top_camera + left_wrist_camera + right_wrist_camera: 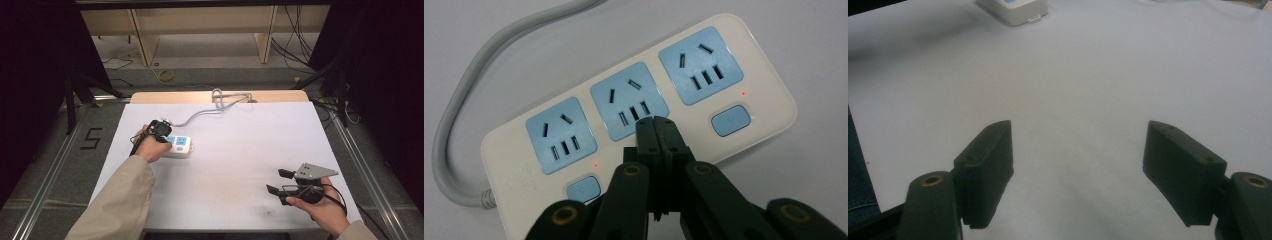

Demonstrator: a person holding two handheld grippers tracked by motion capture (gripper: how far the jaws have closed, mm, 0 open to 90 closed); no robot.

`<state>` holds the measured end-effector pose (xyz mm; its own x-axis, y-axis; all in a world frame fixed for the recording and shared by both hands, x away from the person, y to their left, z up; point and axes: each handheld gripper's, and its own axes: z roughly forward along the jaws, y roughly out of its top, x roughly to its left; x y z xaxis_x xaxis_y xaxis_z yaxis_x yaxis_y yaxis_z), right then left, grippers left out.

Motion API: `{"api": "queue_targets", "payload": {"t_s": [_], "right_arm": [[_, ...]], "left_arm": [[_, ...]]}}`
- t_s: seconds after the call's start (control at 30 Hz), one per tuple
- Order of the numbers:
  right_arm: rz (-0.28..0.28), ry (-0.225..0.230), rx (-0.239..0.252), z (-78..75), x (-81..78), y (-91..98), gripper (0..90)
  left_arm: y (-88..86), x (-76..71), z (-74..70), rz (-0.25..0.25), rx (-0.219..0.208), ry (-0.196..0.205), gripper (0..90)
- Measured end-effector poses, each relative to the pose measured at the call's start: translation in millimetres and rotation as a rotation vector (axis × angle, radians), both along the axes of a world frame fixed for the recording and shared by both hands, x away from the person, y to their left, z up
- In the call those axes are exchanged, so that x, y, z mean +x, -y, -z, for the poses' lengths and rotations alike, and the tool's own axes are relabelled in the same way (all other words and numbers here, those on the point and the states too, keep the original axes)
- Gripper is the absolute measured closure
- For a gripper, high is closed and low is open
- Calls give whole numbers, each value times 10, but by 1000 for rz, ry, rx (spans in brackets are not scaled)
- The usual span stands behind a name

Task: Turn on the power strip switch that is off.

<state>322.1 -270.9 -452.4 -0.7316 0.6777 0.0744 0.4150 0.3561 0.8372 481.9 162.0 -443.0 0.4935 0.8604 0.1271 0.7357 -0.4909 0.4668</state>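
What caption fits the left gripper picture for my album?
Closed left gripper fingers poke at a white power strip with three blue sockets and two small red lights lit.

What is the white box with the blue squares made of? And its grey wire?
The power strip looks like smooth, slightly glossy white plastic with matte blue plastic socket faces: rounded moulded edges, soft reflections. Its cable seems rubbery grey plastic, matte, since it bends in a loose curve.
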Motion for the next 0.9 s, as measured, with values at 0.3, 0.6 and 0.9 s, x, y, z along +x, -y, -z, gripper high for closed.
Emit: {"api": "queue_targets", "payload": {"t_s": [0.3,0.6,0.9], "right_arm": [[-1,0,-1,2,0,-2,286],[-2,0,-2,1,-1,-2,285],[-2,-1,-3,2,2,-7,285]], "left_arm": [[15,3,-2,1,14,1,900],[17,11,17,0,52,15,900],[2,12,13,1,46,10,900]]}}
